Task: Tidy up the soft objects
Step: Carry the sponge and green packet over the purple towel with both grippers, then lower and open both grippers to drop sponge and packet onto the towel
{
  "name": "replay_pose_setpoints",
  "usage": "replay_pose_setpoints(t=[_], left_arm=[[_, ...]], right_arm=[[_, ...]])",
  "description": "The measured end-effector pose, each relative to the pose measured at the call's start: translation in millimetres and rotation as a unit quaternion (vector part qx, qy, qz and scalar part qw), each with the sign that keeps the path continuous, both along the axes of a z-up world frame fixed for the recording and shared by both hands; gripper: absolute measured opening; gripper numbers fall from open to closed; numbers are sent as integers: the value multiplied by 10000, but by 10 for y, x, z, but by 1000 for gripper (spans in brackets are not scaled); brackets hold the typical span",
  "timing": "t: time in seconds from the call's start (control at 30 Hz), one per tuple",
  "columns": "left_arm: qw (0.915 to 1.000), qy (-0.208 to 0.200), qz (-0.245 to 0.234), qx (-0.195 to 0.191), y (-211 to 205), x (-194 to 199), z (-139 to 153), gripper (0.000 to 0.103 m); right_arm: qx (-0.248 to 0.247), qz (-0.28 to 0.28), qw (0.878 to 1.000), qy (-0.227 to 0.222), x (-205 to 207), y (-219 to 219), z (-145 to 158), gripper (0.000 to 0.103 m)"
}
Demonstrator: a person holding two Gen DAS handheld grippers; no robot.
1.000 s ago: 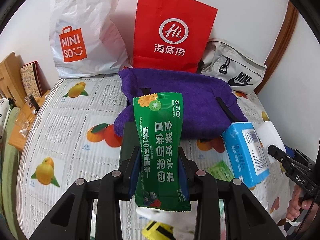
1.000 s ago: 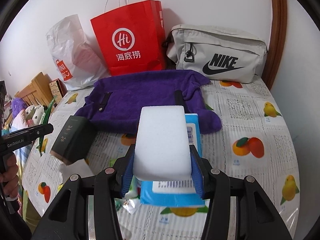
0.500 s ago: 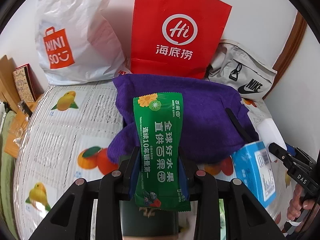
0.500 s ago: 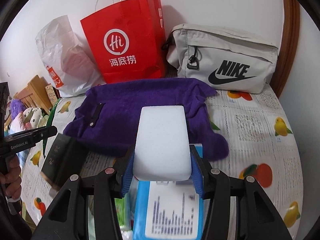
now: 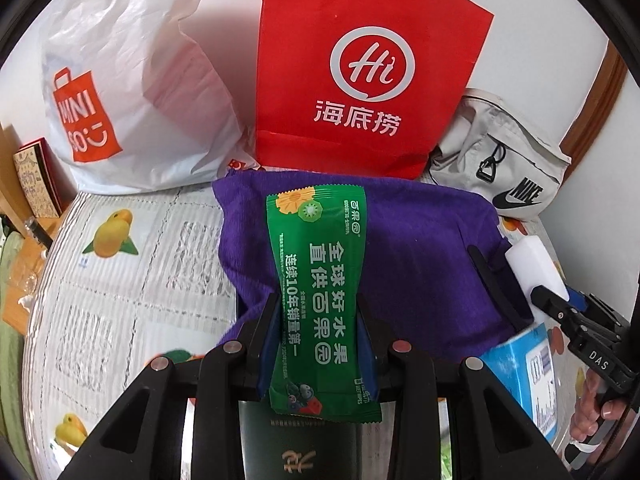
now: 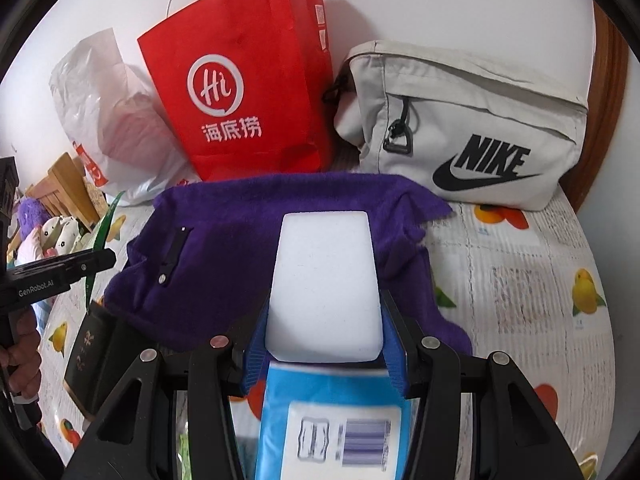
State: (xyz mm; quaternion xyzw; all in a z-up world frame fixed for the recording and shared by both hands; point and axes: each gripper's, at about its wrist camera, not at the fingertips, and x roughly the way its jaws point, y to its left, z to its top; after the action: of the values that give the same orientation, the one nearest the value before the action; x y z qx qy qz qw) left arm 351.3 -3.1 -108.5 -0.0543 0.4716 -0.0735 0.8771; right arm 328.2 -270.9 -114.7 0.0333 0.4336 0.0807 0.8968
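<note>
My left gripper [image 5: 318, 332] is shut on a green wet-wipes packet [image 5: 320, 280], held upright over the near edge of a purple cloth [image 5: 420, 248]. My right gripper [image 6: 323, 332] is shut on a white sponge block [image 6: 324, 284], which hangs above the same purple cloth [image 6: 224, 248]. A blue tissue pack [image 6: 332, 420] lies just under the right gripper. From the left wrist view the right gripper [image 5: 560, 300] shows at the right edge with the sponge [image 5: 534, 266] in it.
A red paper bag [image 5: 360, 72], a white plastic bag [image 5: 132, 92] and a grey Nike pouch [image 6: 472, 128] stand along the wall behind the cloth. A dark green box [image 5: 296, 440] sits under the left gripper. The fruit-print cover [image 5: 120, 280] spreads to the left.
Both grippers have moved forward toward the purple cloth and the bags, which now look larger. The dark green box and the blue pack have slid under the grippers. Both grips are unchanged.
</note>
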Motion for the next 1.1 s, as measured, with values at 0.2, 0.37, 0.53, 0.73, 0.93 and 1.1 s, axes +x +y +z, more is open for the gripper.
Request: replay_pose_setpoints(t=[0.2,0.37,0.53,0.73,0.93,1.1], left_arm=[[10000,18,8,23,-11,144,-39,32],[9999,120,-48,-14,-43,242,-126,32],[9998,190,-108,13,-111,324,-216,32],[9993,341,-177,-5,-190,429,-351,32],[9986,473,-246,6,-257,509,-450,33],[9975,645,-271,17,-314,555,-545,33]], right_arm=[[5,-15,10000,-10,159,-24,-18,50],[-12,-30,9999,102,270,-25,-118,50],[23,-10,9998,192,353,-17,-214,50],[12,57,9993,357,435,31,-345,50],[85,88,9982,594,498,29,-464,50],[108,189,9971,725,545,72,-519,50]])
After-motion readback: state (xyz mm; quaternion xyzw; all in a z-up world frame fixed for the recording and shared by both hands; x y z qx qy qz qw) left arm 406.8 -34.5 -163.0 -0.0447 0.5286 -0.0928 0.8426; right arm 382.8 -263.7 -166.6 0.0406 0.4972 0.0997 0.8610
